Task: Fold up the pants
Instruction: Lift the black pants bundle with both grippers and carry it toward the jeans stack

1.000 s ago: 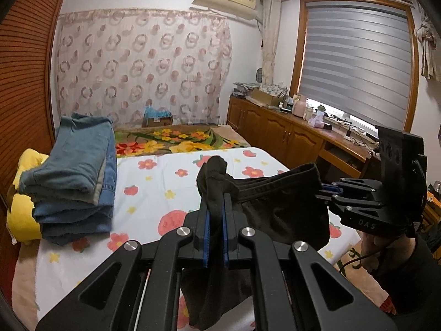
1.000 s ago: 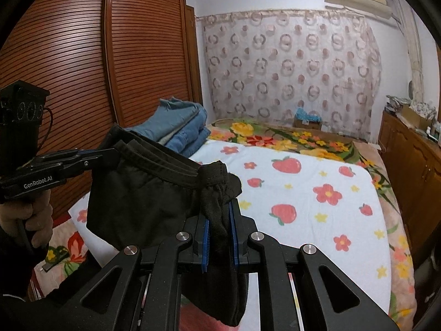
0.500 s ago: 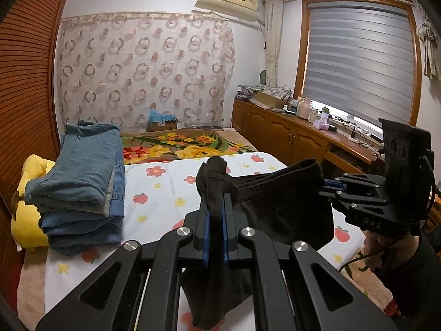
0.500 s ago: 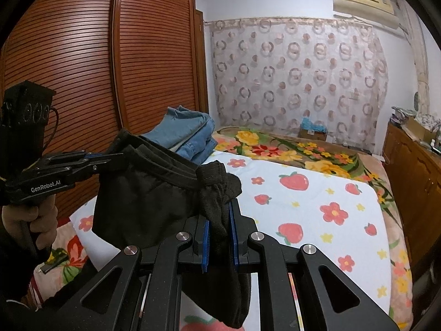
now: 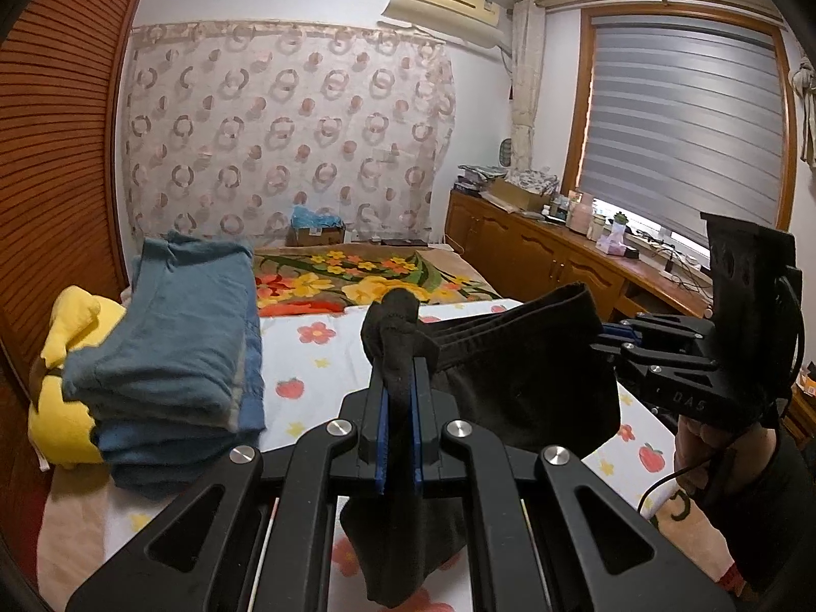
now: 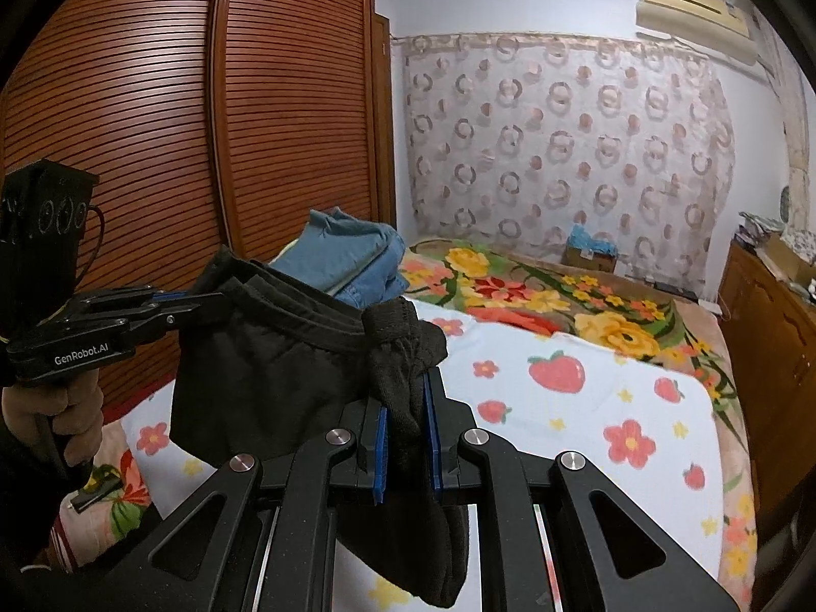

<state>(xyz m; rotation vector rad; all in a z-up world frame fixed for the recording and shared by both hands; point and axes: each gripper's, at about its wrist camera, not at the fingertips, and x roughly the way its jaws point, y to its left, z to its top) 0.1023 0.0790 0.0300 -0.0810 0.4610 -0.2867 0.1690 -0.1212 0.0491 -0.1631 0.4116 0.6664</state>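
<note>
The black pants (image 5: 520, 377) hang in the air above the bed, held at the waistband by both grippers. My left gripper (image 5: 399, 382) is shut on one end of the waistband, bunched cloth sticking up between its blue pads. My right gripper (image 6: 405, 398) is shut on the other end; the pants also show in the right wrist view (image 6: 265, 357), hanging between the two. Each gripper shows in the other's view: the right gripper (image 5: 612, 336) at the right edge, the left gripper (image 6: 204, 301) at the left. The legs hang below, mostly hidden.
A stack of folded blue jeans (image 5: 173, 352) lies on the bed's left side on a yellow plush (image 5: 61, 398). The white strawberry-print sheet (image 6: 586, 408) covers the bed, with a floral blanket (image 5: 367, 280) behind. A wooden wardrobe (image 6: 204, 127) stands left, a wooden cabinet (image 5: 535, 255) right.
Both grippers have risen, lifting the pants higher above the bed. The grips have not changed.
</note>
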